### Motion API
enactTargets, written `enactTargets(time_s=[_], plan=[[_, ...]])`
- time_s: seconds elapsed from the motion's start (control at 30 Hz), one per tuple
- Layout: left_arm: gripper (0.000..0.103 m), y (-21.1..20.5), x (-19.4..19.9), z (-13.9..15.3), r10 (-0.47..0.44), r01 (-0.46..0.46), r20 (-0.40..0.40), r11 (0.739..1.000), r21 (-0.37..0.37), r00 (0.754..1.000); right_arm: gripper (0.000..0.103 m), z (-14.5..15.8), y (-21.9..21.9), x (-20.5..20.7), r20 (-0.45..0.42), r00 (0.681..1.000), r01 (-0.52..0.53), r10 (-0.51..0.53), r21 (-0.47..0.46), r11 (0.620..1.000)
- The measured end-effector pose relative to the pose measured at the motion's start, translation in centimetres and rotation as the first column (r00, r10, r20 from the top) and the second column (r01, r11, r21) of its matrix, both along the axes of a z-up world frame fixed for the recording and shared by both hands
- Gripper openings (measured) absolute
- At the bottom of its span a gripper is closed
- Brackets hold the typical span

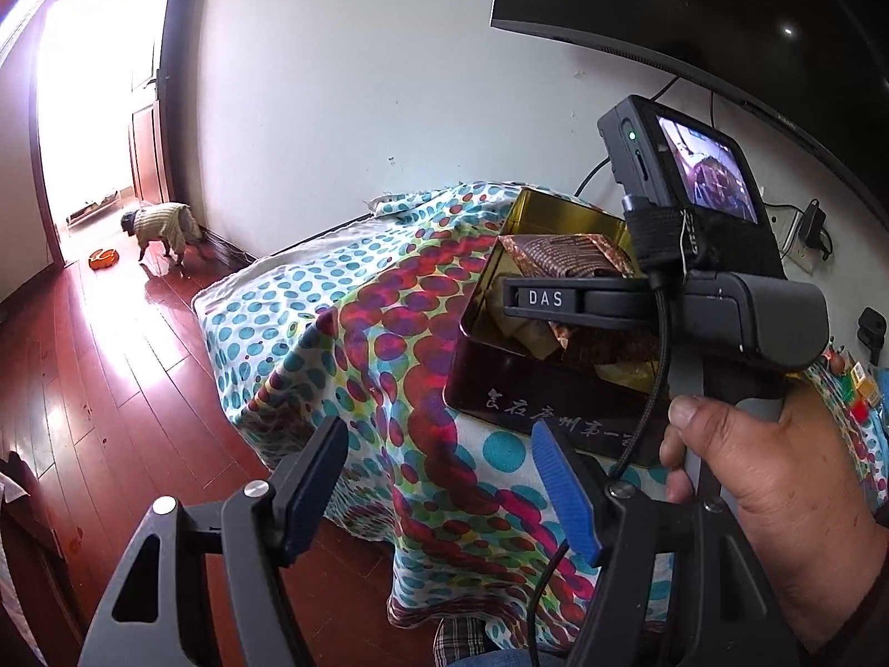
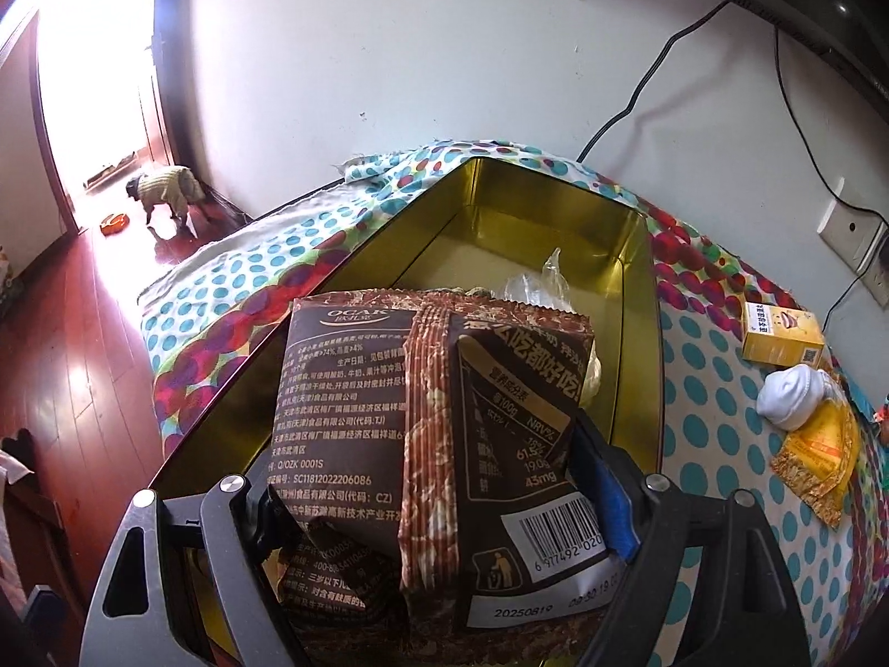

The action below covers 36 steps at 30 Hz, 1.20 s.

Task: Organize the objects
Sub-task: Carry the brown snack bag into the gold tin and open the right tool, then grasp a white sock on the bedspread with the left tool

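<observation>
My right gripper (image 2: 439, 489) is shut on a brown snack packet (image 2: 344, 400), gripped across its width and hanging over the open gold tin (image 2: 628, 278). The tin stands on the dotted tablecloth (image 2: 700, 367) and holds a clear wrapper (image 2: 533, 283) and other items under the packet. In the left wrist view the tin (image 1: 528, 406) sits at the table's near corner, with the packet (image 1: 555, 250) above it and a person's hand (image 1: 778, 472) on the right gripper's handle. My left gripper (image 1: 439, 478) is open and empty, just left of the tin over the table's edge.
Right of the tin lie a small yellow box (image 2: 783, 336), a white rolled bundle (image 2: 792, 394) and a yellow packet (image 2: 822, 456). A TV (image 1: 722, 11) hangs on the wall with cables below. A dog (image 1: 164, 222) and an orange bowl (image 1: 104, 259) are on the wooden floor.
</observation>
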<state>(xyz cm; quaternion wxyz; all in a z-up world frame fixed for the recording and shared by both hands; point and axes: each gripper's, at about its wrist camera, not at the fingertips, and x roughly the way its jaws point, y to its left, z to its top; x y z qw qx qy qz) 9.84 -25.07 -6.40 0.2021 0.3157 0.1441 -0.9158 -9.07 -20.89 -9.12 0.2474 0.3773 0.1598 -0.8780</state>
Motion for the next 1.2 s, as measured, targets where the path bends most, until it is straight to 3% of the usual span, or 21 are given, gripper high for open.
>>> enactTargets(time_s=[0.3,0.37,0.43,0.57,0.83,0.9,0.97,1.07,1.2], plan=[[0.070,0.0,-0.2,-0.2,-0.002,0.002,0.009,1.000,-0.002,1.000,0.085,0.1,-0.1,0.0,0.002,1.000,0.008,-0.008,-0.006,1.000],[0.070,0.0,-0.2,-0.2,0.000,0.000,0.009,1.000,-0.001,1.000,0.095,0.1,-0.1,0.0,0.018,1.000,0.001,-0.001,-0.018,1.000],[0.070,-0.1,-0.2,-0.1,0.000,0.000,0.002,1.000,0.000,1.000,0.098,0.5,0.3,0.4,0.025,1.000,0.001,-0.001,-0.023,1.000],[0.070,-0.1,-0.2,0.0,0.005,-0.005,-0.004,1.000,-0.009,1.000,0.103,2.2,2.8,1.9,-0.090,0.995,0.030,-0.038,-0.085,0.996],[0.070,1.4,-0.4,0.1,-0.022,0.022,0.004,0.998,-0.052,1.000,0.103,3.2,8.2,1.3,-0.055,0.997,0.047,-0.058,-0.186,0.982],[0.070,1.6,-0.6,0.0,-0.015,0.015,0.002,0.999,-0.051,1.000,0.103,3.4,8.4,1.1,-0.030,0.999,0.035,-0.043,-0.223,0.974],[0.070,1.7,-0.5,-0.1,-0.015,0.015,0.001,0.999,-0.034,1.000,0.103,3.4,7.3,1.0,-0.026,0.999,0.023,-0.029,-0.205,0.979],[0.070,1.9,-0.3,-0.1,-0.008,0.009,0.007,0.998,-0.069,1.000,0.103,3.7,5.2,1.5,-0.023,0.999,-0.036,0.032,-0.191,0.981],[0.070,1.2,-0.2,-0.2,0.003,-0.003,0.002,0.999,-0.053,1.000,0.103,4.5,5.7,1.9,0.052,0.988,-0.119,0.145,-0.335,0.935]])
